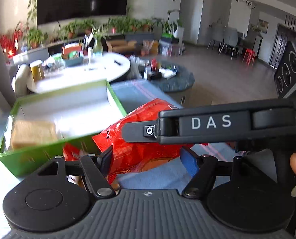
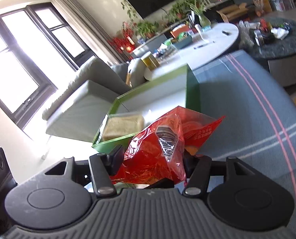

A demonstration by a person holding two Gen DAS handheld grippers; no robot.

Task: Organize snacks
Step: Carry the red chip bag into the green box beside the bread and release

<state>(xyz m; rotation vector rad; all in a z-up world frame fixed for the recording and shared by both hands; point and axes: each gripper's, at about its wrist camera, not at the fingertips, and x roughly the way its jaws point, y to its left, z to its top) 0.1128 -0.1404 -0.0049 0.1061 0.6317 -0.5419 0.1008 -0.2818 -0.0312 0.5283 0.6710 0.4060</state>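
Note:
A red crinkly snack bag [image 1: 140,139] hangs in the air beside a green open box [image 1: 38,155]. The box has a white inside and holds a wrapped slice of bread [image 1: 32,133]. My left gripper [image 1: 148,161] has its fingers either side of the bag's lower end. My right gripper [image 2: 150,159] is shut on the same red bag [image 2: 158,149], barcode side facing the camera. The right gripper's body, marked DAS [image 1: 211,122], crosses the left wrist view over the bag. The green box [image 2: 191,83] with the bread [image 2: 124,127] lies just beyond the bag.
A blue-grey cloth with pink stripes [image 2: 247,103] covers the table under the box. Behind it stand a white round table [image 1: 84,71] with clutter, a dark round table [image 1: 178,77], a grey sofa [image 2: 84,103] and plants.

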